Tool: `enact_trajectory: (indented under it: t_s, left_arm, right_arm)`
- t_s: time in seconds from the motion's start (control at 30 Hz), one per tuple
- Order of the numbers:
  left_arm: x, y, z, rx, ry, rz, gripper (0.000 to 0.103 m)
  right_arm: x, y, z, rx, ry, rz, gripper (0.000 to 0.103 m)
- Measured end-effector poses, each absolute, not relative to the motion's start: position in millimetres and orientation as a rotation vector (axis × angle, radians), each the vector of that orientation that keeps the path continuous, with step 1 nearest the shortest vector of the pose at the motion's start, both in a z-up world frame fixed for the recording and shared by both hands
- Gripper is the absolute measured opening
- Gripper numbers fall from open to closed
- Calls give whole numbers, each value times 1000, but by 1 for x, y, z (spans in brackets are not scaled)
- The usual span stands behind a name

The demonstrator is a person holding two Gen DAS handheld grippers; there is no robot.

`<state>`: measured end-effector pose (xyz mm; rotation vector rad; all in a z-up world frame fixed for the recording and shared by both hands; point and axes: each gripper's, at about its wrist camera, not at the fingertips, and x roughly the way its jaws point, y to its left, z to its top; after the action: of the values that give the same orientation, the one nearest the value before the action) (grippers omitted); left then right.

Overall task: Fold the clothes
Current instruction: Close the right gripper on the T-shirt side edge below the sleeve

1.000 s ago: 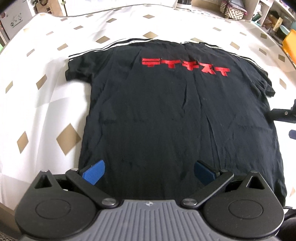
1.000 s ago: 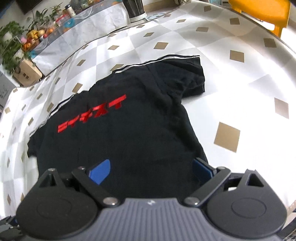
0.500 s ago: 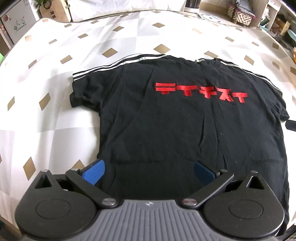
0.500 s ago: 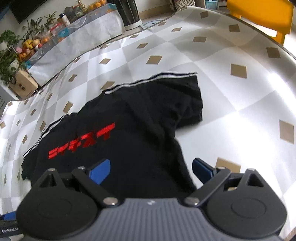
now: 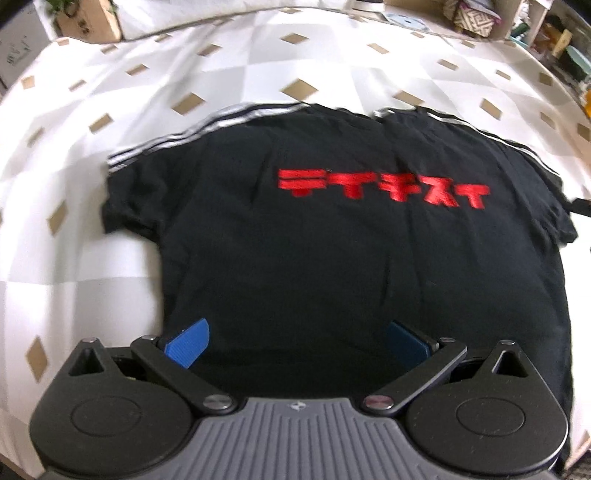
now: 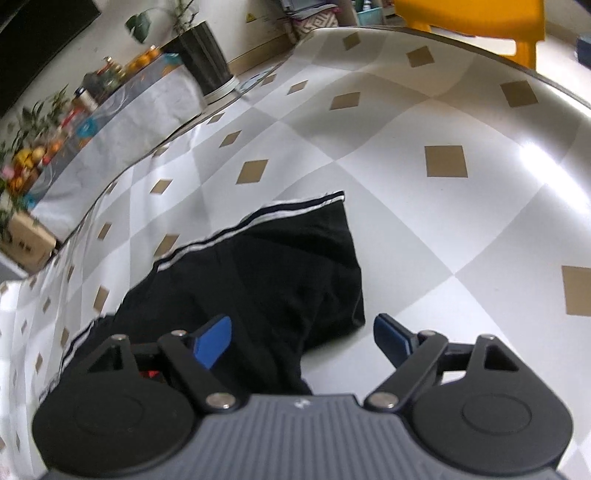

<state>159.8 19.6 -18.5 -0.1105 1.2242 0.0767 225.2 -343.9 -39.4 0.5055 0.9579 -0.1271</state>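
A black T-shirt [image 5: 351, 258] lay spread flat, front up, on a counter [image 5: 258, 74] covered with a white and grey cloth patterned with tan diamonds. Red block lettering [image 5: 384, 188] ran across its chest, and white stripes [image 5: 177, 136] lined the shoulders and sleeve tops. The collar pointed away from the left wrist camera, and the hem lay nearest it.

The left hand-held gripper [image 5: 295, 339] hung above the lower part of the shirt, its blue fingertips [image 5: 188, 343] spread wide with only black fabric showing between them; they gripped nothing. Whether they touched the cloth could not be told.

The right hand-held gripper [image 6: 303, 341] stood over the shirt's right sleeve [image 6: 317, 266]. Its jaws had just been closing but were still apart. The left blue pad sat over black fabric, the right one over bare counter cloth just past the sleeve's edge, so the sleeve's lower corner lay between them, not pinched. The sleeve was slightly rumpled, its striped edge [image 6: 258, 221] turned toward the far side of the counter.

Beyond the counter the right wrist view showed a dark plant pot [image 6: 203, 59], a cardboard box [image 6: 26, 240], a cluttered shelf with fruit and bottles [image 6: 74, 103], and an orange chair [image 6: 472, 18]. The left view was somewhat blurred.
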Motion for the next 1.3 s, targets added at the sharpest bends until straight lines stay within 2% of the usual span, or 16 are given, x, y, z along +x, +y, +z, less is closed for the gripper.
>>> enact_trajectory:
  t_s: [0.5, 0.77, 0.83, 0.93, 1.3]
  left_arm:
    - [167, 17, -20, -160, 1242, 48, 103]
    - [167, 18, -24, -154, 1254, 61, 103]
    - [167, 17, -25, -151, 1255, 60, 103]
    - [167, 16, -26, -142, 1261, 57, 103]
    - [166, 18, -27, -148, 1268, 65, 103]
  right_arm:
    - [260, -341, -69, 432, 917, -191, 76]
    - [266, -333, -68, 362, 898, -168, 38]
    - [267, -332, -68, 354, 901, -164, 20]
    - [268, -329, -66, 352, 897, -157, 16]
    - [270, -288, -36, 210, 812, -52, 14]
